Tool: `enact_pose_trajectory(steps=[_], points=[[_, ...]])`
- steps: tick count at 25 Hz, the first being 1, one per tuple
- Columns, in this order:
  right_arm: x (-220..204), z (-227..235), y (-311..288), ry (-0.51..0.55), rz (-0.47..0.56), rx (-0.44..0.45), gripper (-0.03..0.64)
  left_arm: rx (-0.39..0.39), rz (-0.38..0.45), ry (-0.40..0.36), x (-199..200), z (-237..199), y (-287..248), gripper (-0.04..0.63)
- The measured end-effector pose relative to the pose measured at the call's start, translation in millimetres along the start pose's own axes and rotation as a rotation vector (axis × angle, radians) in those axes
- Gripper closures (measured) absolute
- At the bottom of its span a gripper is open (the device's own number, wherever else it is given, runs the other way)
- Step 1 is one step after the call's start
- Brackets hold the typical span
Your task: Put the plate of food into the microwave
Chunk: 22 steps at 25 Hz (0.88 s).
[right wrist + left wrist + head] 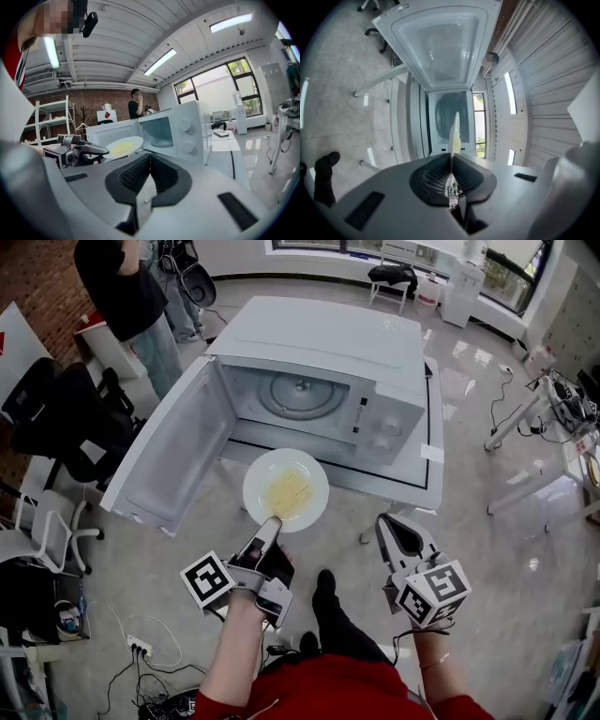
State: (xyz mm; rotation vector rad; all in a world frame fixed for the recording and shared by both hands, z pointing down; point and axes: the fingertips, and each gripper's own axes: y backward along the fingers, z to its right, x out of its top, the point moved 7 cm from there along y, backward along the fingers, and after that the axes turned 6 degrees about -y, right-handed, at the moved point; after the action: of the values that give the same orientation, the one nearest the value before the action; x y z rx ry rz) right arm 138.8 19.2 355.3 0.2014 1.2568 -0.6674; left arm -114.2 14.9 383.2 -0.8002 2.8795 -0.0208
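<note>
white table point(433, 479), open microwave point(319, 343), plate point(263, 472) nearby

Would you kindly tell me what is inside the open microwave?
Inside the microwave only its glass turntable shows, bare. The plate of food is outside, in front of the opening, gripped by the left gripper. The microwave's own top hides the cavity's rear.

A person in a black top point(131, 296) stands beyond the tabletop's point(435, 479) far left corner. Black office chairs point(66, 423) and a white chair point(56, 526) stand off its left edge. A power strip point(138, 646) with cables lies on the floor point(487, 362) behind them.
</note>
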Motion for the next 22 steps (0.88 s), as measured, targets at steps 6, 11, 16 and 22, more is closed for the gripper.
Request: enact_pose_trajectory(steps=[6,11,16,22], points=[[18,17,-54,0.019,-0.024,0.057,0.601,0.029,0.027,0.014,28,-5,-55,0.575],[27,23,-84,0.015,-0.034,0.102,0.601,0.042,0.021,0.004,45,-6,-96,0.575],[34,28,-106,0.023,-0.041,0.104,0.601,0.040,0.003,-0.004,61,-7,-127,0.575],[30,24,-115,0.018,-0.047,0.065,0.603,0.047,-0.016,-0.007,73,-17,-137,0.575]])
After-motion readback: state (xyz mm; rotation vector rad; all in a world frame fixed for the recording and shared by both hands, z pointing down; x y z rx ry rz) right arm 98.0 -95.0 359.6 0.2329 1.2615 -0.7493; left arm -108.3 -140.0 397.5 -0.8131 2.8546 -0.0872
